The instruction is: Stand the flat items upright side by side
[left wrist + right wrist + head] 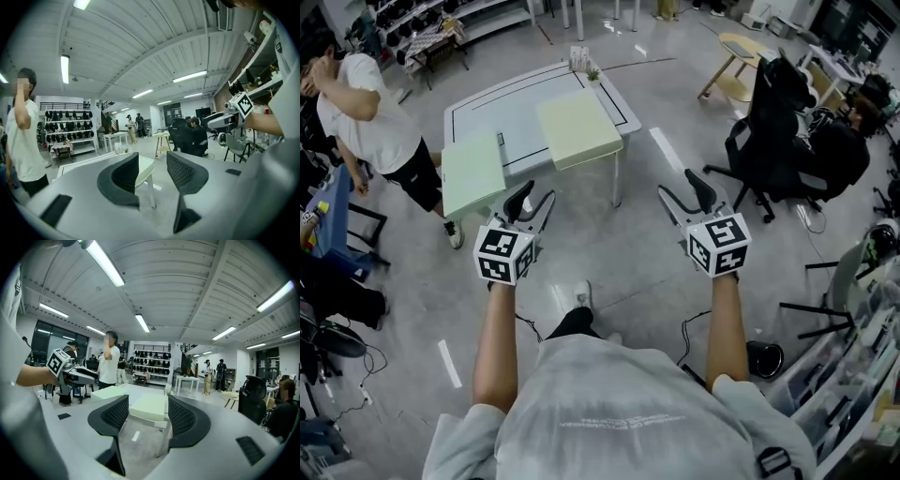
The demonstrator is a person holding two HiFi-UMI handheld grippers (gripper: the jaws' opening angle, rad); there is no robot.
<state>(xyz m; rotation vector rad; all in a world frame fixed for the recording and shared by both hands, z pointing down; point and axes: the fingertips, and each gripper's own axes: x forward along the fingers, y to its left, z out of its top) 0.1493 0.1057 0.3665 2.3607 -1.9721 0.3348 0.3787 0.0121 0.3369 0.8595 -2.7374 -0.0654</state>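
Two pale green flat items lie flat on the white table (517,101): one (472,172) overhangs its near left corner, the other (577,127) rests on its right half. My left gripper (539,192) hangs over the floor just in front of the left item, open and holding nothing. My right gripper (675,183) is level with it to the right of the table, also open and holding nothing. In the right gripper view the right item (150,406) shows far off between the open jaws (148,401). The left gripper view has the table's right corner (144,168) beyond its open jaws (152,157).
A person in a white shirt (370,122) stands left of the table. A black office chair (773,141) and a seated person (853,112) are at the right, with a round wooden side table (736,56) behind. A small holder (579,58) sits on the table's far edge.
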